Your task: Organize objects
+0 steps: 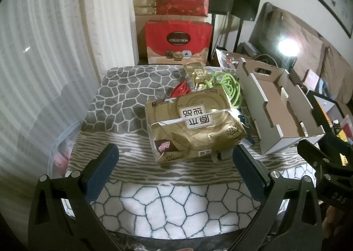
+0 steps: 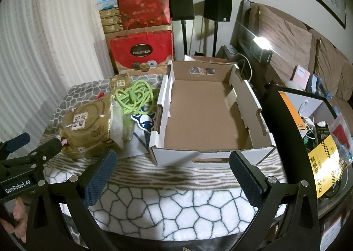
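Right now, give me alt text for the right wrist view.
An empty cardboard box sits on a patterned blanket, straight ahead of the open right gripper. To its left lie a gold tissue pack and a coiled green cord; the left gripper shows at the left edge.

Glossy gold plastic wrap is seen on the pack (image 1: 194,123) ahead of the left claw; matt corrugated cardboard forms the box (image 2: 205,116) ahead of the right.
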A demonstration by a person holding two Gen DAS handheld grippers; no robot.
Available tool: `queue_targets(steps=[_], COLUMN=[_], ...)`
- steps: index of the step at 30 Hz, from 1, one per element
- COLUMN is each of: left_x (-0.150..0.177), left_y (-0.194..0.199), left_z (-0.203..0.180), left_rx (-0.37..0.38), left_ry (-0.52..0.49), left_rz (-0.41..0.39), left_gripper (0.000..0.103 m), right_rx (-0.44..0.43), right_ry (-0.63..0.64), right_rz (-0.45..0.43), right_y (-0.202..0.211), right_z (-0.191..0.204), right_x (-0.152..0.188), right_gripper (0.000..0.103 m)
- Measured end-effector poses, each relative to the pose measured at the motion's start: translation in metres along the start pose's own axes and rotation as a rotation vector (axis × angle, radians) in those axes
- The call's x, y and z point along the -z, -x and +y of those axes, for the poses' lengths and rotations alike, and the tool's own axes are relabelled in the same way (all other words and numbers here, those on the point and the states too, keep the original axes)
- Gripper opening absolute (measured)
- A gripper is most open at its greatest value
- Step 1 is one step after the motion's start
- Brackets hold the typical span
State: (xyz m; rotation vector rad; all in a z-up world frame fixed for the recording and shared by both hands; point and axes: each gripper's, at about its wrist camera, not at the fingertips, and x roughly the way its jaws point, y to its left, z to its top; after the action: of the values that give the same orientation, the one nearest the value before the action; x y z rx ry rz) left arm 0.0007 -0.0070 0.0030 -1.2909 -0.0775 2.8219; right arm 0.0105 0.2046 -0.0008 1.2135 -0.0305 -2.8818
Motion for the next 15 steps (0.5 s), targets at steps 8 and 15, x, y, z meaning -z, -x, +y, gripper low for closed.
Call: queue_targets(steps=[8, 15], left_x=[-0.0001, -0.0006], left_y=[-0.0005, 0.0011], left_z=[-0.0011, -0.004], left_rx=[-0.014, -0.013], left_ry=[0.0, -0.013], left_rz=[0.0, -0.004], left_gripper=[0.103, 0.103], right_rx=[-0.002, -0.003], right_ry=[0.0, -0.001], right_rz=[-0.001, -0.003], right_y=[0.0001, 0.0001], right_z=[0.0012, -0.0007], right_x=[-0.0014, -0.0004], right_gripper=[0.103, 0.103])
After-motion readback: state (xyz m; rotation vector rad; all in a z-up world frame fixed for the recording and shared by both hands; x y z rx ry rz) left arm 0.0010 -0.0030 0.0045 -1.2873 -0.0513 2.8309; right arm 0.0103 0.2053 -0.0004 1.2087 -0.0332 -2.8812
